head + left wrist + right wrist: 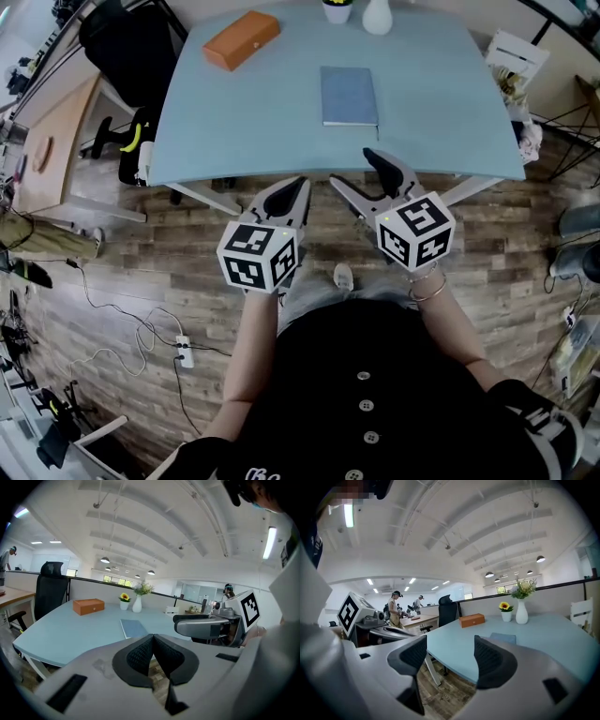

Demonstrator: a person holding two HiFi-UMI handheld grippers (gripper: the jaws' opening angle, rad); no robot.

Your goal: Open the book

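A closed grey-blue book (349, 96) lies flat on the light blue table (234, 122), also seen as the book (133, 628) and the book (503, 638). My left gripper (302, 185) hovers over the floor just short of the table's near edge, jaws shut with nothing between them; its pads (140, 654) meet. My right gripper (353, 172) is beside it at the table's near edge, jaws spread apart and empty, the right gripper (450, 656) facing the table. Both are well short of the book.
An orange box (242, 39) lies at the table's far left. A white vase (377, 16) and a small sunflower pot (337, 9) stand at the far edge. A black office chair (127, 47) is at the left, a white chair (514, 52) at the right. Wood floor lies below.
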